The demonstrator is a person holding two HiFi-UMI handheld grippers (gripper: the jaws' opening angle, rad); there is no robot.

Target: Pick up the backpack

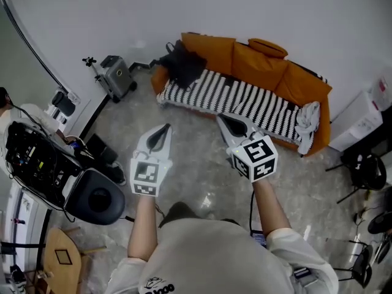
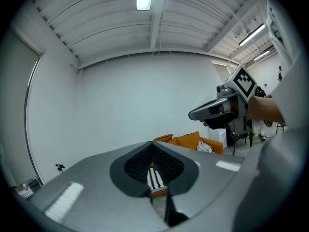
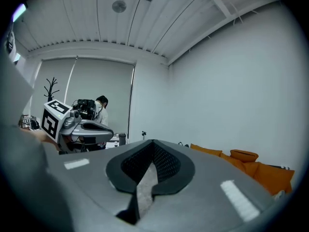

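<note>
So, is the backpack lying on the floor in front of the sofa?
No, in the head view the black backpack rests on the orange sofa, at its end toward the picture's left.

Lab/studio rm: orange sofa (image 1: 263,66), cabled equip cart (image 1: 33,158), bare white wall (image 1: 245,5).

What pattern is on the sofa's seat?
The seat has black-and-white stripes, best in the head view.
</note>
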